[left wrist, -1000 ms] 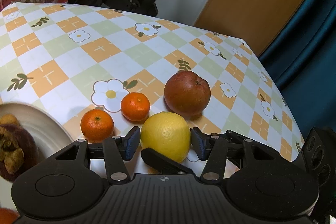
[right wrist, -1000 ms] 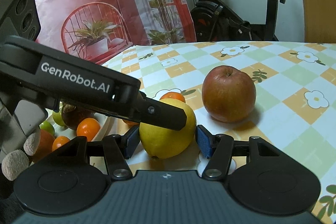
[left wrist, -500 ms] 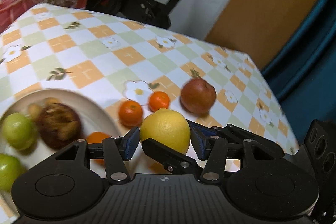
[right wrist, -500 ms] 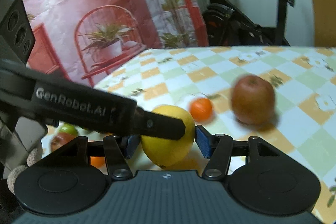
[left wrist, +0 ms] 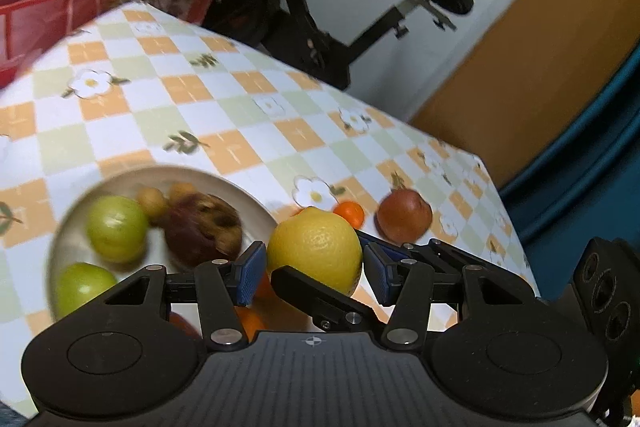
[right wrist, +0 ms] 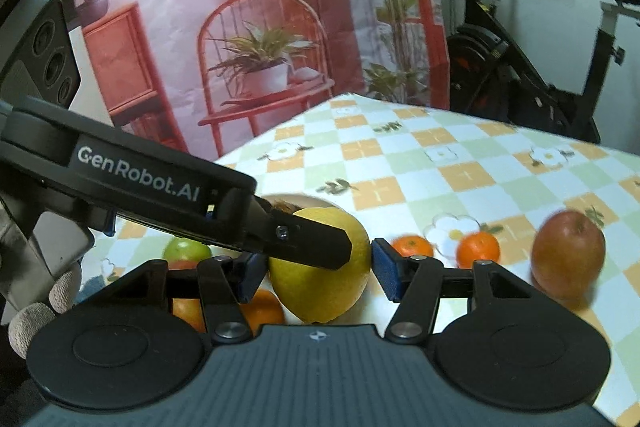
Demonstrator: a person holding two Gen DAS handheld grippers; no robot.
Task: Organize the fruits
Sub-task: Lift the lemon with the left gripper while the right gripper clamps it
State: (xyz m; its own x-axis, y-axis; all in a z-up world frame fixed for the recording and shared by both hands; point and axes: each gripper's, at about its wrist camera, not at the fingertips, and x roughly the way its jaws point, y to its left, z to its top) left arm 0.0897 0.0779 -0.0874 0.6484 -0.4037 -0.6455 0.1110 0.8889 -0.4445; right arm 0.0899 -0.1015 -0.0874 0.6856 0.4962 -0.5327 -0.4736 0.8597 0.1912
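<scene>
I have lifted the lemon (left wrist: 316,251) off the tabletop (left wrist: 224,131), and now the plate (left wrist: 256,205) sits just past my left tool (left wrist: 314,267). Both tools (my right tool (right wrist: 318,269) too) squeeze the lemon between them. If one lets go early, I think it could roll away.

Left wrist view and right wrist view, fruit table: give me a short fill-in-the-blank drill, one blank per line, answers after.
1. Both tools, left and right, grip the same round ____ lemon.
2. The two green round fruits lie on the pale round ____.
3. The big reddish-brown apple sits on the checkered floral ____.
4. Between lemon and apple, the right wrist view shows ____ small orange mandarins.

Missing: yellow; plate; tablecloth; two
</scene>
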